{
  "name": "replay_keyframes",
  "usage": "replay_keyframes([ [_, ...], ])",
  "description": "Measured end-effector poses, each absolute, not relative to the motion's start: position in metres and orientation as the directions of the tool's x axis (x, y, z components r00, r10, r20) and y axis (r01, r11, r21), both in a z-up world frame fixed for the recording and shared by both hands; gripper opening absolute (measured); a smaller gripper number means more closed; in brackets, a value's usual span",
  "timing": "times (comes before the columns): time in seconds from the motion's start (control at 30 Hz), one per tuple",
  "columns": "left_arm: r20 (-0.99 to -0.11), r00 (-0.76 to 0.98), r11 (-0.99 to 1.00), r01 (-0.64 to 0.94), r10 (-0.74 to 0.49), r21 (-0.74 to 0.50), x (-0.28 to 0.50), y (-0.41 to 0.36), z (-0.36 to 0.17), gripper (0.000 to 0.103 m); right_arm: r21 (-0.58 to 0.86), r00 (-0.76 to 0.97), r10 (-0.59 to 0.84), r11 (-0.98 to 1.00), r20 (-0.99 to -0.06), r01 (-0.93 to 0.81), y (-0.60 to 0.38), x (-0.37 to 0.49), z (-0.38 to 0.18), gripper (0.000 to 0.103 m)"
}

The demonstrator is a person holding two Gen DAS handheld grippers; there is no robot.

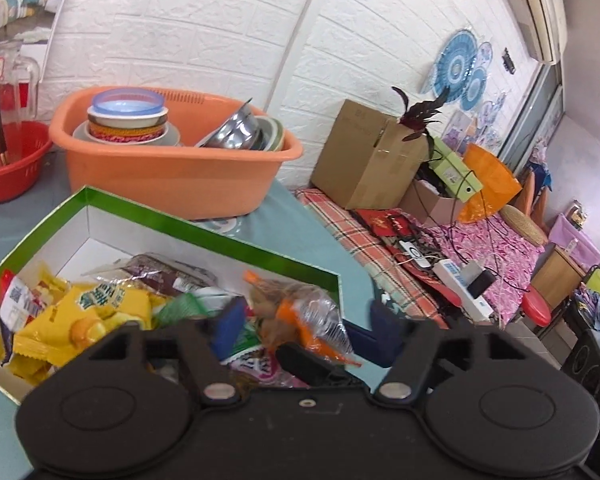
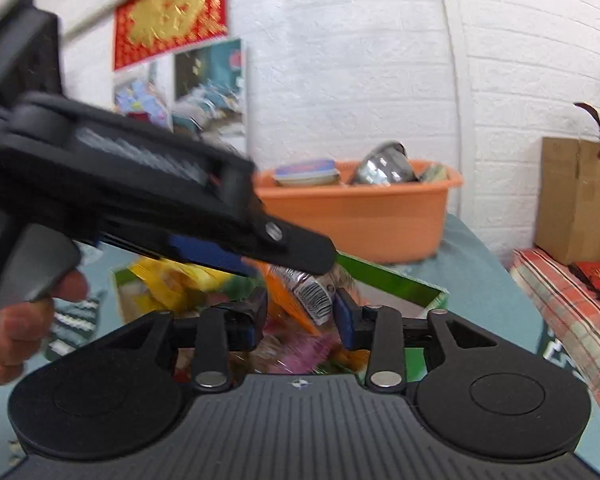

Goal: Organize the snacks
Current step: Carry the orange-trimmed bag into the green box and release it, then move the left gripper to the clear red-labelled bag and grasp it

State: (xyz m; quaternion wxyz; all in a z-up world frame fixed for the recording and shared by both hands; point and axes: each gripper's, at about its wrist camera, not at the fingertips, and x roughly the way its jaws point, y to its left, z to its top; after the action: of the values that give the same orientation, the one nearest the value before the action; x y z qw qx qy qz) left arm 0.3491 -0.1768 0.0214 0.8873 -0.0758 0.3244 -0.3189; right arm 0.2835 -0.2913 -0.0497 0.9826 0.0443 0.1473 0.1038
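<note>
Jaws open above teal table (image 1: 324, 232), white brick wall (image 1: 204, 32)

You saw glossy, crinkled plastic snack wrappers (image 1: 80, 312) in a smooth card box (image 1: 204, 236), a smooth orange plastic tub (image 1: 168, 176) holding shiny metal bowls (image 1: 236, 128), and a matt cardboard carton (image 1: 364, 160).

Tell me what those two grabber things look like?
Both are black plastic. The left gripper has two round discs on its smooth body, silver rivets on its linkage bars and blue pads on its fingers. The right gripper looks much the same, but its body is ribbed grey with a small cross mark. A bare hand holds the left one's grey handle; no sleeve shows.
</note>
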Motion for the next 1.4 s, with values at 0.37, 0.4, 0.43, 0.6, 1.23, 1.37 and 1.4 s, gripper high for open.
replay_keyframes([
  [0.37, -0.53, 0.634, 0.823, 0.486, -0.563, -0.294, 0.316, -0.153, 0.033, 0.103, 0.1, 0.959, 0.162, 0.985, -0.232, -0.142, -0.285, 0.25, -0.044, 0.103],
  [0.4, -0.53, 0.64, 0.828, 0.482, -0.556, -0.287, 0.311, -0.151, 0.035, 0.103, 0.095, 0.959, 0.168, 0.984, -0.229, -0.149, -0.282, 0.246, -0.042, 0.103],
  [0.43, -0.533, 0.646, 0.835, 0.476, -0.546, -0.277, 0.306, -0.148, 0.036, 0.103, 0.093, 0.958, 0.174, 0.983, -0.227, -0.157, -0.279, 0.241, -0.041, 0.103],
  [0.6, -0.53, 0.684, 0.863, 0.443, -0.501, -0.243, 0.278, -0.126, 0.042, 0.103, 0.119, 0.951, 0.218, 0.973, -0.218, -0.196, -0.262, 0.218, -0.037, 0.103],
  [1.23, -0.579, 0.788, 0.972, 0.104, -0.21, -0.212, 0.24, 0.044, 0.027, 0.103, 0.089, 0.887, 0.363, 0.932, -0.286, -0.353, -0.175, 0.182, -0.044, 0.103],
  [1.37, -0.62, 0.768, 0.96, -0.025, -0.159, -0.277, 0.254, 0.093, 0.008, 0.103, 0.1, 0.879, 0.372, 0.928, -0.299, -0.358, -0.169, 0.181, -0.047, 0.103],
  [1.4, -0.636, 0.753, 0.955, -0.036, -0.167, -0.294, 0.259, 0.102, 0.003, 0.103, 0.104, 0.876, 0.375, 0.927, -0.304, -0.361, -0.168, 0.182, -0.048, 0.103],
])
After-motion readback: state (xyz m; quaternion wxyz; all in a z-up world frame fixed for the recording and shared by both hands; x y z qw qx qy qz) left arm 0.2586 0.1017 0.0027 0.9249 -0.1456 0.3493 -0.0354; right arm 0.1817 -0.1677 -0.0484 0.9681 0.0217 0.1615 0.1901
